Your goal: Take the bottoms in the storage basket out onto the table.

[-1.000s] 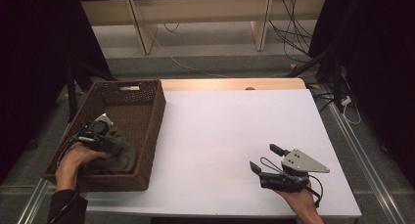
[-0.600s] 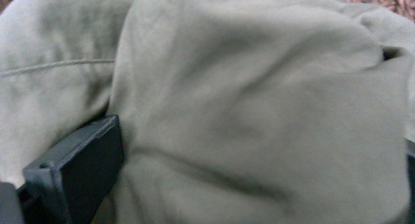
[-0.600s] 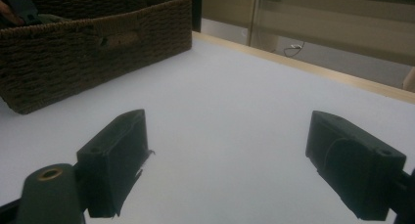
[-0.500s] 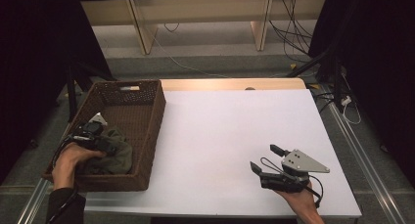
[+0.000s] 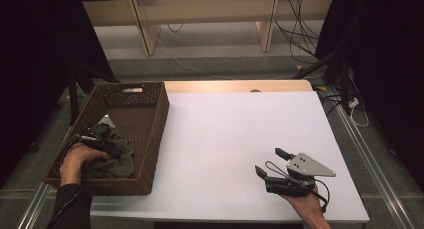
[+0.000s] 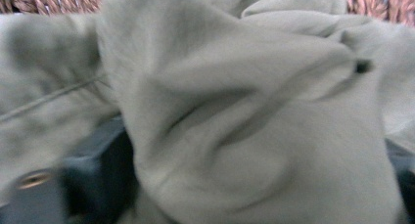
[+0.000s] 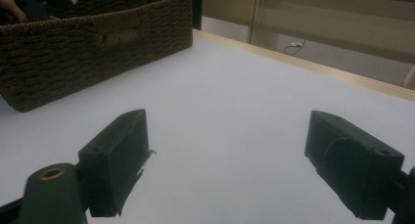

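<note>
A crumpled olive-green cloth [image 5: 116, 156] lies in the near end of a dark wicker basket [image 5: 156, 124] at the table's left. My left gripper [image 5: 101, 138] is down in the basket, pressed into the cloth [image 6: 235, 111]. Its jaws stand wide apart, and the fabric bulges between them and hides most of them. My right gripper [image 5: 268, 161] rests on the white table top [image 5: 225, 134] near the front right. It is open, with nothing between its fingers [image 7: 117, 160].
From the right gripper view the basket [image 7: 98, 53] stands far off to the left across bare white surface. A wooden strip [image 5: 235, 86] runs along the table's far edge. Beyond it stand shelves with cables on the floor.
My left hand and gripper have shifted slightly toward the basket's near left corner, deeper into the cloth. The right gripper has not moved.
</note>
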The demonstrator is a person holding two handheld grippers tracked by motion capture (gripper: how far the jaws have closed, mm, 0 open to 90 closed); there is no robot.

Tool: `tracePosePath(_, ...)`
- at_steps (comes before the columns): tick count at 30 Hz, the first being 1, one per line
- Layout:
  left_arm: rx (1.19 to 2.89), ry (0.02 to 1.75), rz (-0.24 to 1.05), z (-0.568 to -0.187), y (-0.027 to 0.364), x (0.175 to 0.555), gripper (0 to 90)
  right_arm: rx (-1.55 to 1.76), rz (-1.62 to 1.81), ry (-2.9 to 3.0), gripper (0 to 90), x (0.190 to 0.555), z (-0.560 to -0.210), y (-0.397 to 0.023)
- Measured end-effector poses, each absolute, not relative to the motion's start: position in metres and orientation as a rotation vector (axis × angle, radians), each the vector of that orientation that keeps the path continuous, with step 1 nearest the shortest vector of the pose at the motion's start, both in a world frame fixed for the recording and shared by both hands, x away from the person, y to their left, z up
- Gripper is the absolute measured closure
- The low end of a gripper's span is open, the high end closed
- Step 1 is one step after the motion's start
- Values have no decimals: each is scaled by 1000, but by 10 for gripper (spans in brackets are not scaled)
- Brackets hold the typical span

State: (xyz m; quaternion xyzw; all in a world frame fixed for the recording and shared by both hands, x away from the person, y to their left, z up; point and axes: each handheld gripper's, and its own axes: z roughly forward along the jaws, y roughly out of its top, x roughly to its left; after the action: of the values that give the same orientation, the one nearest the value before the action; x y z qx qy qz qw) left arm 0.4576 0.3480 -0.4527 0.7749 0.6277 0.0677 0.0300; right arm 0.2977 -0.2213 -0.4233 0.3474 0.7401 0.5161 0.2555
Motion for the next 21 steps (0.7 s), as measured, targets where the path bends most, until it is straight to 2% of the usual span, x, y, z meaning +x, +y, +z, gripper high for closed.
tracePosePath(6, 2342, 1932, 270, -442, 352, 454, 480, 946, 1399, 2012, 176, 298, -423, -220)
tracePosePath(8, 2339, 1931, 284, -440, 352, 454, 545, 950, 1394, 2017, 176, 298, -423, -221)
tracePosePath(14, 2319, 1889, 359, -428, 349, 451, 633, 952, 1395, 2014, 179, 299, -424, -220)
tracePosePath(21, 2195, 1766, 349, -407, 347, 445, 638, 952, 1390, 2013, 180, 299, -423, -221)
